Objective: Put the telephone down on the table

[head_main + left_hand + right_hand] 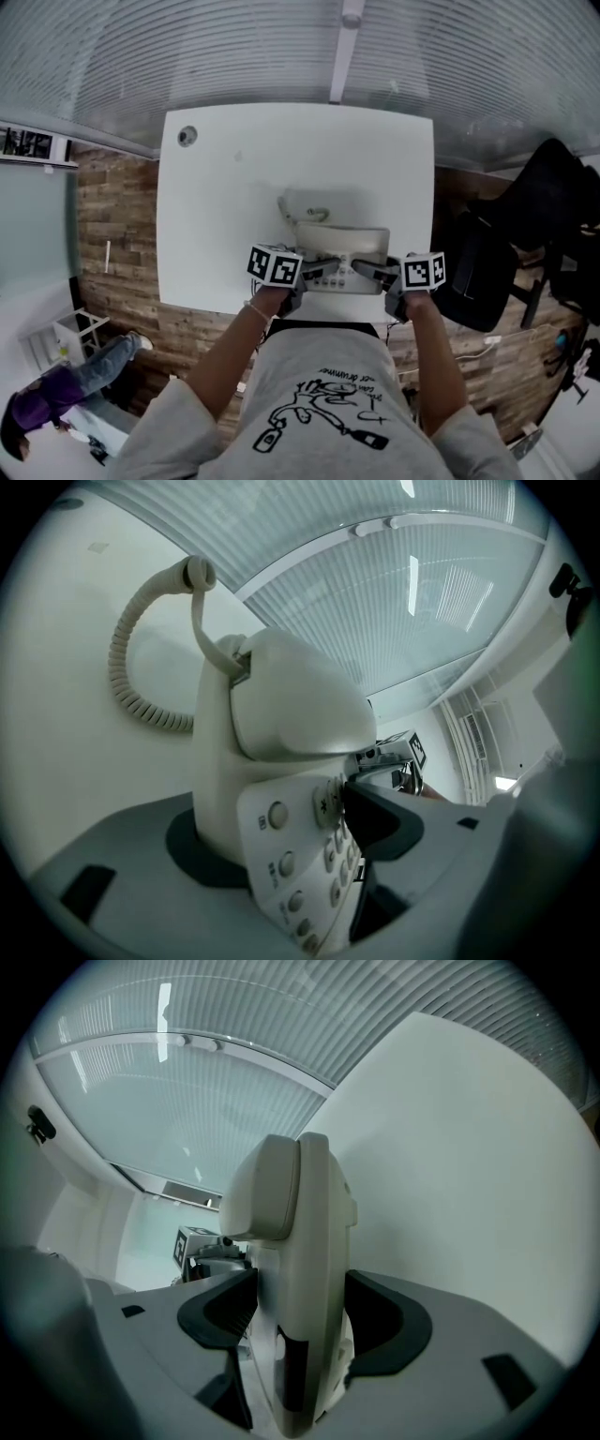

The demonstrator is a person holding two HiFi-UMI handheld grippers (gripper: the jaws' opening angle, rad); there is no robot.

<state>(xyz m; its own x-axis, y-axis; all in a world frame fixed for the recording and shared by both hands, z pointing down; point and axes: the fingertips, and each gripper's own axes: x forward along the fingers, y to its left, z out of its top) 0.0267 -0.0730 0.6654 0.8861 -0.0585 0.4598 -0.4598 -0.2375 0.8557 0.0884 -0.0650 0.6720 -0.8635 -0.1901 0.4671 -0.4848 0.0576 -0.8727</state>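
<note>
The left tool (315, 274) held the phone (342, 246) by its keypad side, and the right tool (375, 272) clamped its right edge. The phone was low at frame centre, at or just above the tabletop (216, 206). Its hard, smooth plastic looked light but slippery, so the body seemed the safest hold, not the loose handset (300, 696).

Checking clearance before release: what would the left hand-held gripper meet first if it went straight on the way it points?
The telephone: it stands between the jaws of the left hand-held gripper, right in its line. Beyond it probably comes the table, though depth is unclear.
</note>
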